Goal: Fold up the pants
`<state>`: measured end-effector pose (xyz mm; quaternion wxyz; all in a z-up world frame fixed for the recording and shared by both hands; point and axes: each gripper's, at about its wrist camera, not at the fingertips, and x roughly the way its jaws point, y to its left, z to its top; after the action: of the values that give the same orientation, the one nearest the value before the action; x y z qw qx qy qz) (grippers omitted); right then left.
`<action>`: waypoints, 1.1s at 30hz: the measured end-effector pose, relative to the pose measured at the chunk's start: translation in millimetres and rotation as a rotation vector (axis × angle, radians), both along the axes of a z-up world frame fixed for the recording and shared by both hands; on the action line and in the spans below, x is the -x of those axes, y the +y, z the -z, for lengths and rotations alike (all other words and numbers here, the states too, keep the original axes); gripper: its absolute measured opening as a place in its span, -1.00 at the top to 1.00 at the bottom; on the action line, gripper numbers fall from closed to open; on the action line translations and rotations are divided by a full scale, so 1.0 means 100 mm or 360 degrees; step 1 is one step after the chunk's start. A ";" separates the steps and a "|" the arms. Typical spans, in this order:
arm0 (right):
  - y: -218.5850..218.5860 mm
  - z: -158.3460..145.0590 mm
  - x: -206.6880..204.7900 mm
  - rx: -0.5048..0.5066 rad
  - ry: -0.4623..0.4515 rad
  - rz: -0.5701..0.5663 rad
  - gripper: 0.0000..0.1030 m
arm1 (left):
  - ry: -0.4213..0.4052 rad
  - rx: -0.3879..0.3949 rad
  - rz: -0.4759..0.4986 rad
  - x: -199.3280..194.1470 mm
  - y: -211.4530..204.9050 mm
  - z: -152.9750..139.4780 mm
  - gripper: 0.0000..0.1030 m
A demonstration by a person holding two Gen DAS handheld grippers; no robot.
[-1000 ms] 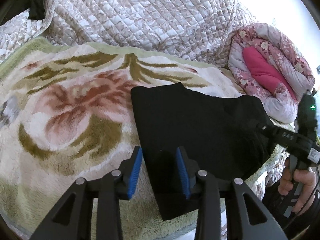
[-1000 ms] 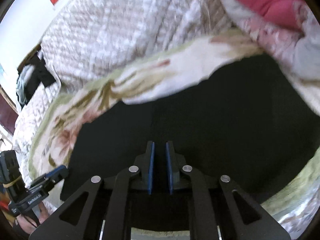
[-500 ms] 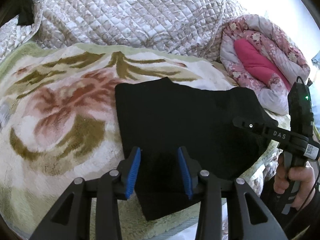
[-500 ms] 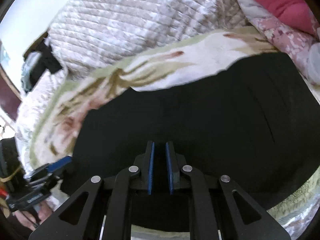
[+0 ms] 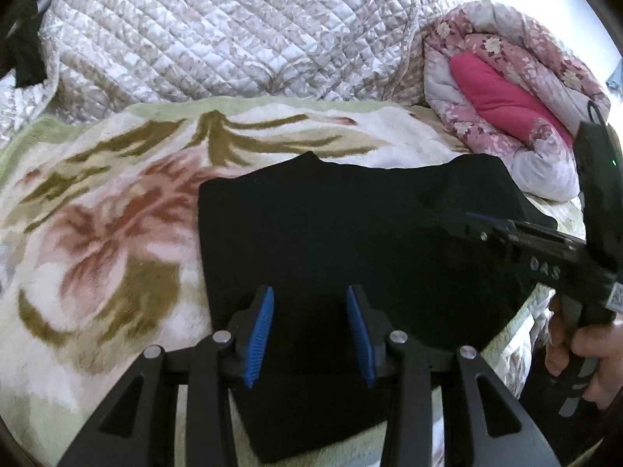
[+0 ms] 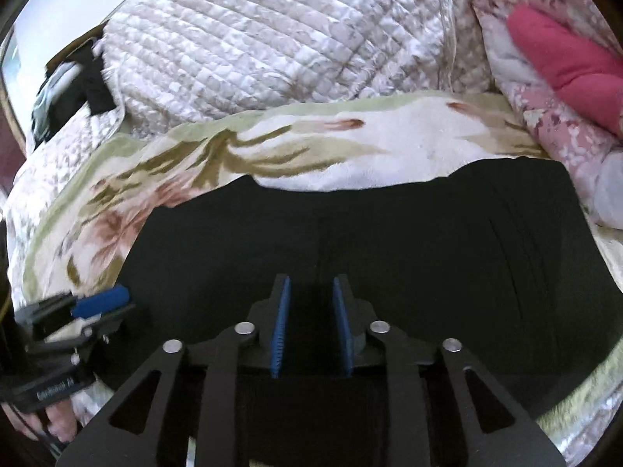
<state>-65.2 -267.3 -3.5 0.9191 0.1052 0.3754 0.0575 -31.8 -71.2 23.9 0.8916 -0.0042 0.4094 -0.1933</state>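
Note:
The black pants (image 5: 350, 241) lie folded into a flat rectangle on a floral fleece blanket (image 5: 97, 214). They also fill the middle of the right wrist view (image 6: 389, 241). My left gripper (image 5: 309, 334) is open and empty, hovering over the near left part of the pants. My right gripper (image 6: 311, 323) is open and empty over the near edge of the pants. The right gripper also shows at the right of the left wrist view (image 5: 506, 229), and the left gripper at the lower left of the right wrist view (image 6: 97, 303).
A quilted white-beige bedspread (image 5: 214, 31) is heaped behind the blanket. A rolled pink floral quilt (image 5: 506, 89) lies at the back right, close to the pants. Dark clothes (image 6: 78, 89) sit at the far left. The bed's near edge runs just below the pants.
My right gripper has opened from shut and released the pants. Both grippers have drawn back slightly, and the pants now lie flat on the blanket.

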 end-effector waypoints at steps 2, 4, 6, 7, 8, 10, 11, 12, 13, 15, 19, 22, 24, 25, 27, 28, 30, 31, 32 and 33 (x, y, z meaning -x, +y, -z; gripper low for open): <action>0.05 0.02 0.09 0.0058 0.0000 -0.0021 0.49 | -0.0001 0.0005 -0.0013 0.05 0.02 0.00 0.19; 0.10 0.03 0.15 0.0107 -0.0002 -0.0042 0.49 | 0.0013 0.0016 -0.0019 0.09 0.03 0.01 0.19; 0.15 0.04 0.21 0.0140 -0.0001 -0.0064 0.49 | 0.0014 0.0010 -0.0015 0.13 0.03 0.02 0.19; 0.18 0.07 0.24 0.0162 0.0003 -0.0073 0.49 | 0.0014 0.0008 -0.0010 0.16 0.03 0.03 0.19; 0.21 0.10 0.25 0.0181 0.0019 -0.0083 0.49 | 0.0014 0.0002 -0.0007 0.17 0.02 0.05 0.19; 0.21 0.15 0.28 0.0202 0.0030 -0.0086 0.47 | -0.0004 -0.0031 0.0005 0.21 -0.01 0.08 0.19; 0.22 0.14 0.29 0.0217 0.0020 -0.0088 0.47 | -0.0019 -0.0047 0.0009 0.23 -0.02 0.08 0.19; 0.23 0.13 0.29 0.0242 0.0020 -0.0090 0.47 | -0.0025 -0.0060 0.0010 0.24 -0.03 0.08 0.19; 0.23 0.12 0.30 0.0247 0.0017 -0.0085 0.47 | -0.0021 -0.0060 0.0005 0.24 -0.03 0.06 0.19; 0.22 0.09 0.34 0.0233 0.0015 -0.0076 0.47 | -0.0010 -0.0029 -0.0006 0.26 0.00 0.03 0.19; 0.24 0.09 0.47 0.0212 -0.0003 -0.0087 0.47 | -0.0013 -0.0036 -0.0008 0.36 0.03 0.05 0.19; 0.23 0.13 0.52 0.0195 0.0020 -0.0070 0.47 | -0.0030 -0.0064 -0.0003 0.41 0.02 0.07 0.19; 0.16 0.10 0.57 0.0177 0.0008 -0.0040 0.47 | -0.0032 -0.0065 -0.0002 0.41 0.02 0.06 0.19; 0.13 0.10 0.59 0.0173 0.0004 -0.0019 0.45 | -0.0028 -0.0058 -0.0003 0.42 0.02 0.06 0.19; -0.03 0.10 0.62 0.0141 0.0011 0.0073 0.29 | -0.0021 -0.0050 -0.0010 0.42 0.03 0.05 0.19; -0.10 0.10 0.63 0.0120 0.0013 0.0116 0.15 | -0.0022 -0.0050 -0.0015 0.42 0.04 0.05 0.19; -0.32 0.10 0.65 0.0045 0.0007 0.0234 0.11 | -0.0019 -0.0051 -0.0030 0.40 0.06 0.05 0.19; -0.42 0.09 0.68 0.0011 -0.0006 0.0291 0.11 | -0.0017 -0.0048 -0.0031 0.40 0.07 0.06 0.19; -0.55 0.08 0.72 -0.0031 -0.0028 0.0374 0.10 | -0.0017 -0.0046 -0.0034 0.39 0.08 0.06 0.19; -0.64 0.07 0.76 -0.0066 -0.0047 0.0431 0.09 | -0.0017 -0.0047 -0.0039 0.39 0.08 0.06 0.19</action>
<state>-140.9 -331.2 -10.3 0.9215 0.1730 0.3429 -0.0579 -70.6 -63.3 17.8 0.8961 0.0050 0.4072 -0.1764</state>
